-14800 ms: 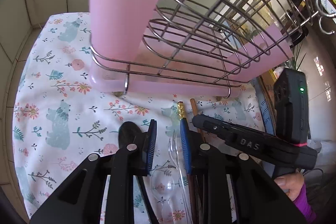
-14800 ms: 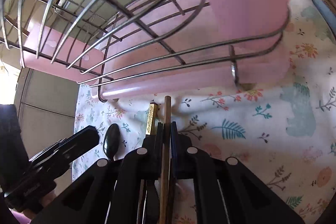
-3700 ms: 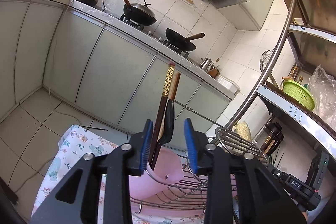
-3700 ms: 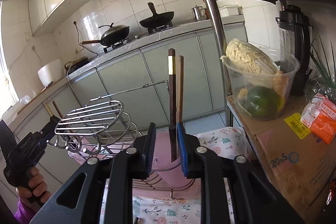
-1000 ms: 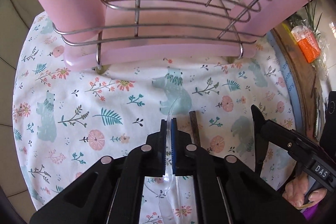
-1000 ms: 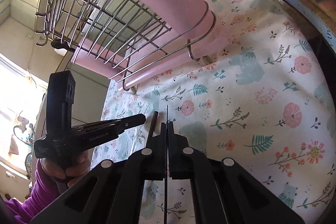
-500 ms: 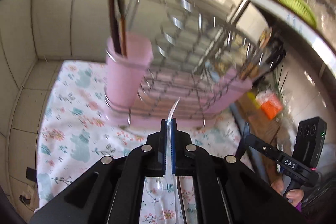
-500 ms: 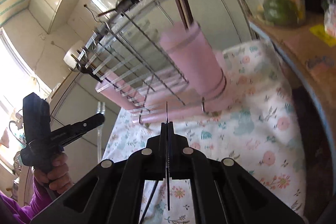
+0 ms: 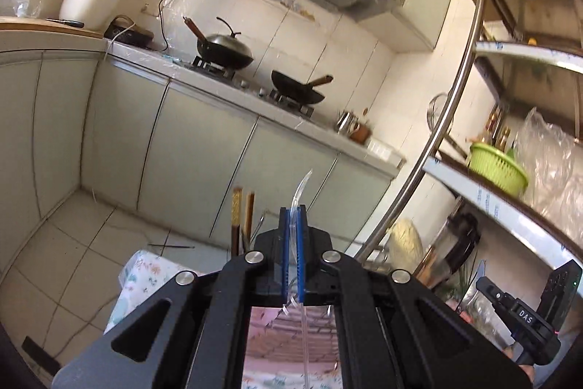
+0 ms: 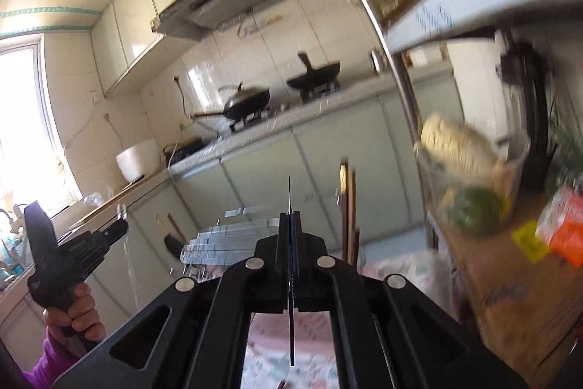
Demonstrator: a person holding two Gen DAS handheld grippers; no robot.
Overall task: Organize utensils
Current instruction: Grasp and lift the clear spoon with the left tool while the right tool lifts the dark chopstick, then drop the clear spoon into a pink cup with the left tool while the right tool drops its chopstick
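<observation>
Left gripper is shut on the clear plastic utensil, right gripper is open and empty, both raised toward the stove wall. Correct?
Not quite. The right gripper is shut on a thin dark utensil, as the right wrist view shows. The left gripper does clamp the clear plastic utensil.

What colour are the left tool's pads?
Blue pads, clearest in the left wrist view.

Each black hand-held gripper [image 9: 291, 225] has blue pads, silver screws; sleeve [image 10: 54, 361] purple.
</observation>
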